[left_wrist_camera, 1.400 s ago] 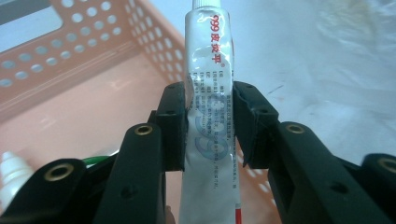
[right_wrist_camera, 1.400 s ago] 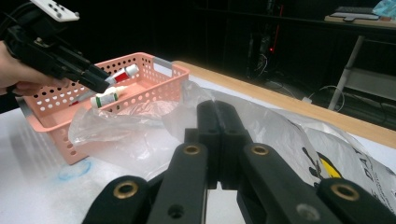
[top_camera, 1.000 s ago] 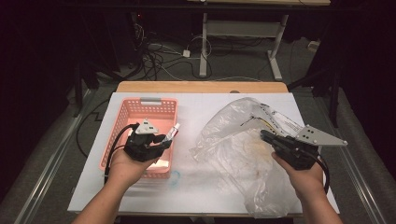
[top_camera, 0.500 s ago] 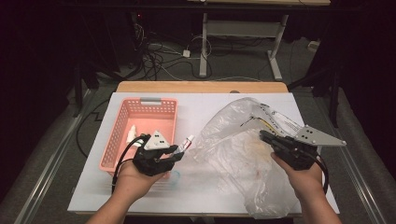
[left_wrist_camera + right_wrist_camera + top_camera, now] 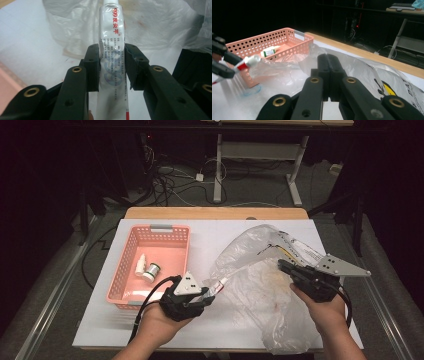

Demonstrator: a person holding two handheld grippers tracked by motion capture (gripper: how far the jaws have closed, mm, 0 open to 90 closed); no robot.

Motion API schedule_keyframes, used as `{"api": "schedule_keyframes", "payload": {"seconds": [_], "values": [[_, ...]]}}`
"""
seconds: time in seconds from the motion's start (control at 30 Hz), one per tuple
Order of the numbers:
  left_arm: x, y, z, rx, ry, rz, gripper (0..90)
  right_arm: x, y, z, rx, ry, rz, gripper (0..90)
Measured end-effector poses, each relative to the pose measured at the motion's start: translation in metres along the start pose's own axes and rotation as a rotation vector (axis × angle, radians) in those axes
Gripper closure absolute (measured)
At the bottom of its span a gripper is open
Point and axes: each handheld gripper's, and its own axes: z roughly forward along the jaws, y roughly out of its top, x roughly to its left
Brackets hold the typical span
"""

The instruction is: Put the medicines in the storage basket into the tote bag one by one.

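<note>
- Tube (image 5: 113, 50) clamped mid-body in my left gripper (image 5: 209, 292), cap at 3 o'clock toward bag mouth.
- Right gripper (image 5: 286, 266) pinched shut on bag (image 5: 260, 300), propping it open.
- Basket (image 5: 131, 270) at 10 o'clock, two bottles left.

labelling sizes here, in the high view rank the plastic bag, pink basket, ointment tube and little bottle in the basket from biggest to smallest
1. Clear plastic bag, the biggest.
2. Pink basket.
3. Ointment tube, partly hidden in the left gripper.
4. Small white bottle, roughly like the tube's showing part, so that order is unsure.
</note>
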Motion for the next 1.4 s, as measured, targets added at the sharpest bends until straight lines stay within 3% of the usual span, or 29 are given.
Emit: {"api": "schedule_keyframes", "payload": {"seconds": [0.43,0.6,0.83,1.4], "values": [[-0.021,0.011,0.033,-0.004,-0.054,0.03,65.0,0.0,0.0,0.0,-0.006,0.006,-0.003,90.0],[-0.028,0.019,0.053,-0.003,-0.066,0.04,65.0,0.0,-0.001,0.0,-0.006,0.006,0.002,90.0],[-0.032,0.033,0.088,-0.011,-0.091,0.016,65.0,0.0,-0.003,-0.001,-0.008,0.014,0.003,90.0],[-0.027,0.059,0.148,-0.019,-0.057,-0.009,64.9,-0.005,-0.006,-0.005,-0.014,0.012,0.011,90.0]]}}
